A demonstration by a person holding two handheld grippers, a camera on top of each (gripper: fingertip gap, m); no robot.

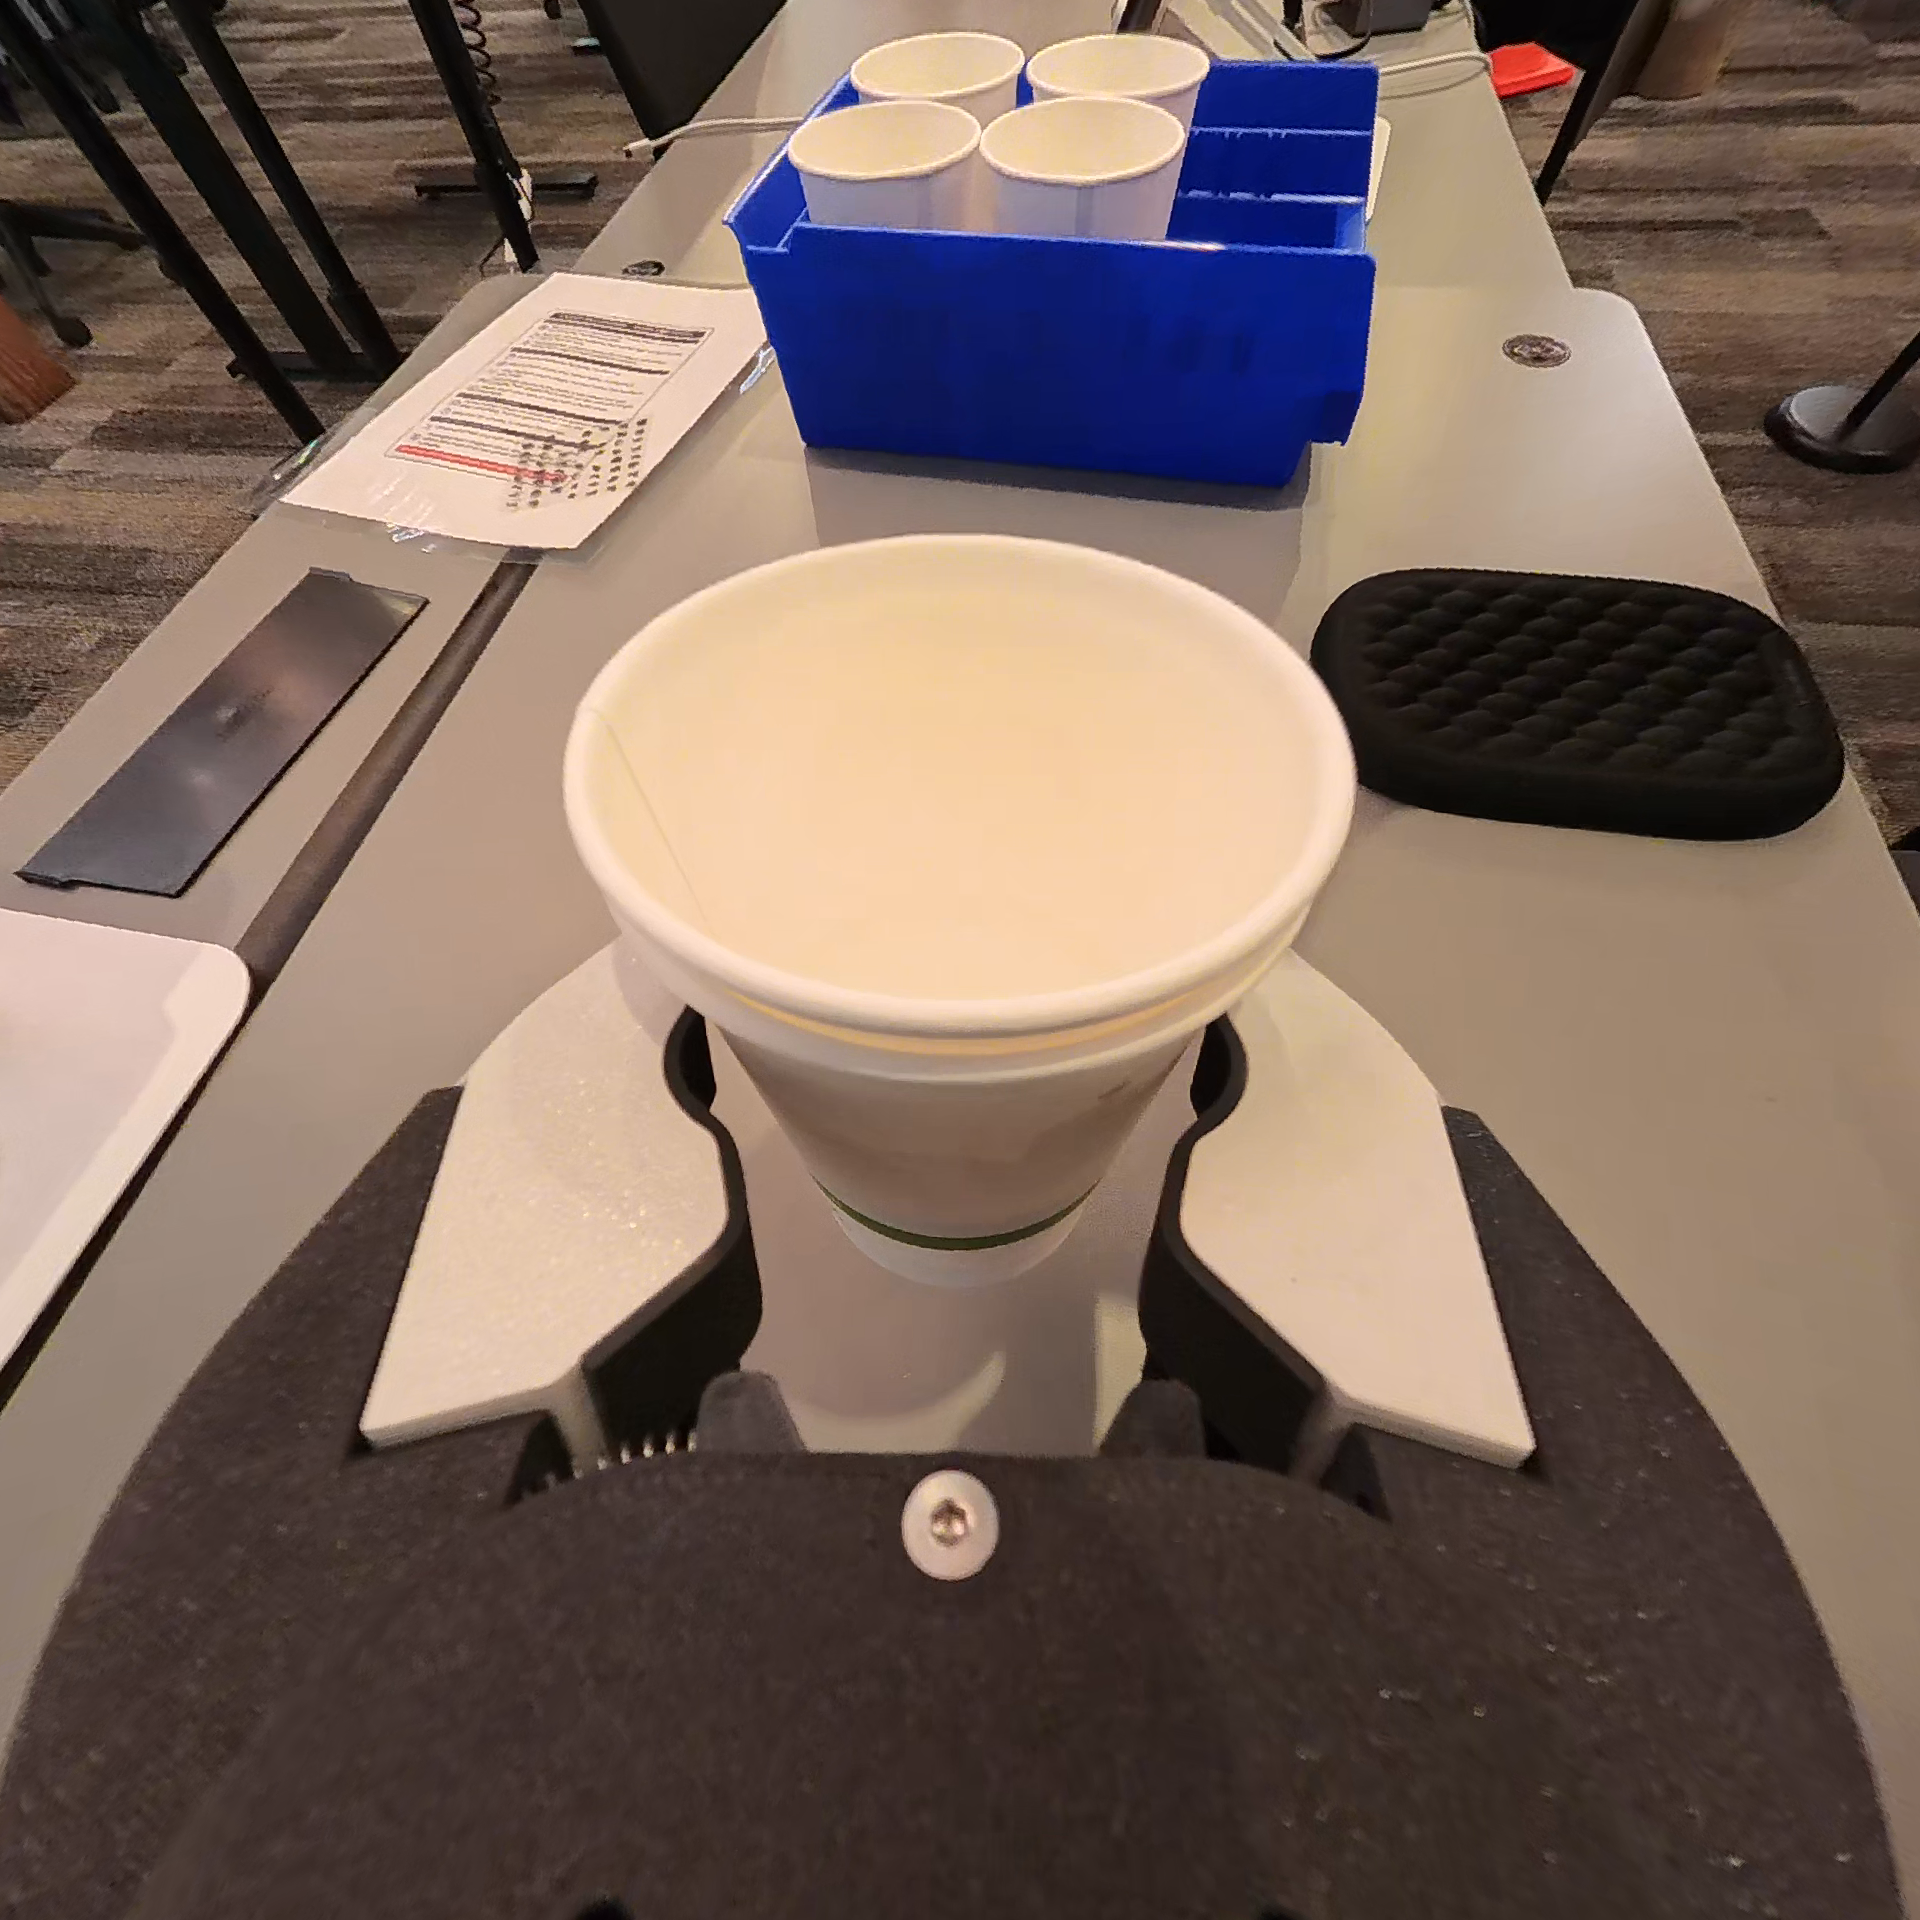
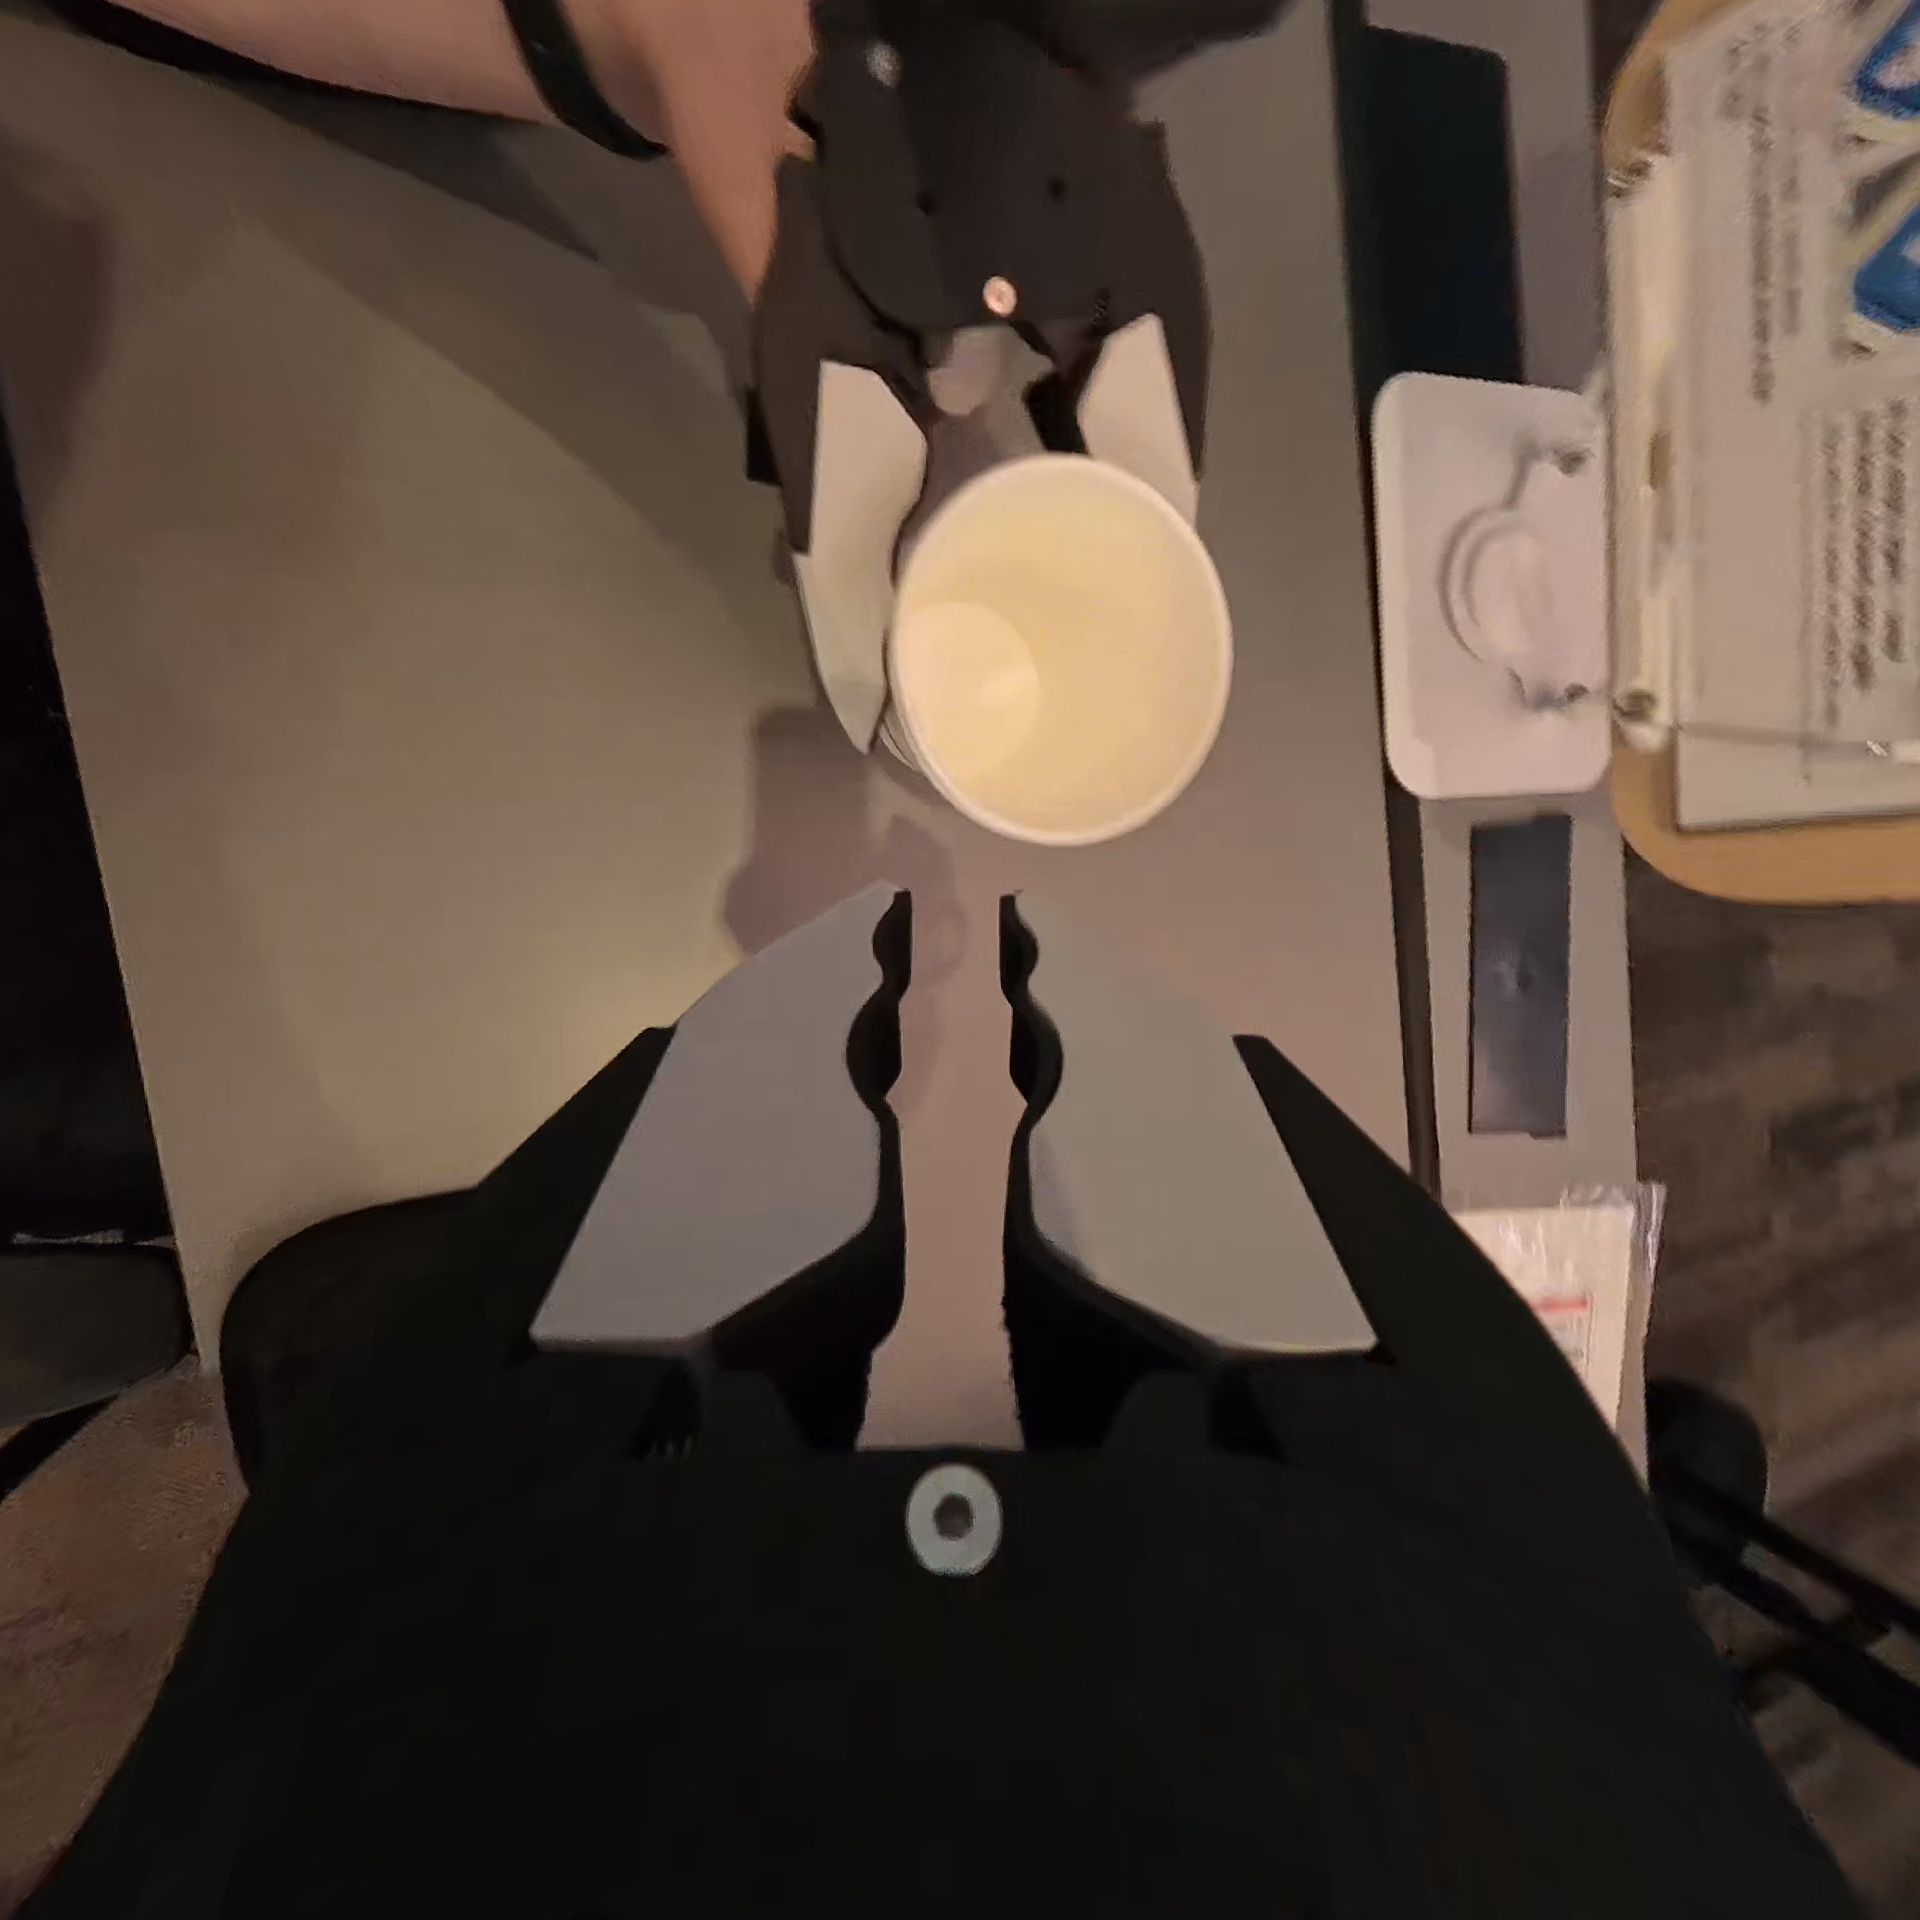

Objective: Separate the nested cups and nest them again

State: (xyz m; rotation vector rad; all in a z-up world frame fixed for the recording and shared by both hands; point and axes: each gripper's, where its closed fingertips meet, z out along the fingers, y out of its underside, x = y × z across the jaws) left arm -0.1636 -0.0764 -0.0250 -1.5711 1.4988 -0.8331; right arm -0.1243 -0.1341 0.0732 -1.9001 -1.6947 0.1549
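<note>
While the left gripper (image 1: 956, 1049) fills the lower half of the left wrist view, its jaws are spread about as wide as the stack of nested cups (image 1: 956, 862) standing between them, each fingertip (image 1: 691, 1060) touching the wall just under the double rim. These cups sit upright at the centre of the frame above the grey tabletop (image 1: 1455, 1039), whether resting on it or lifted I cannot tell. At upper left lies a printed sheet (image 1: 530, 405); up the middle, a blue bin (image 1: 1060, 343) holds four white cups (image 1: 982, 135); at right lies a black pad (image 1: 1574, 701). In the right wrist view the right gripper (image 2: 956, 899) hovers empty, jaws nearly together with a narrow gap, pointing at the cup stack's open mouth just beyond its tips.
</note>
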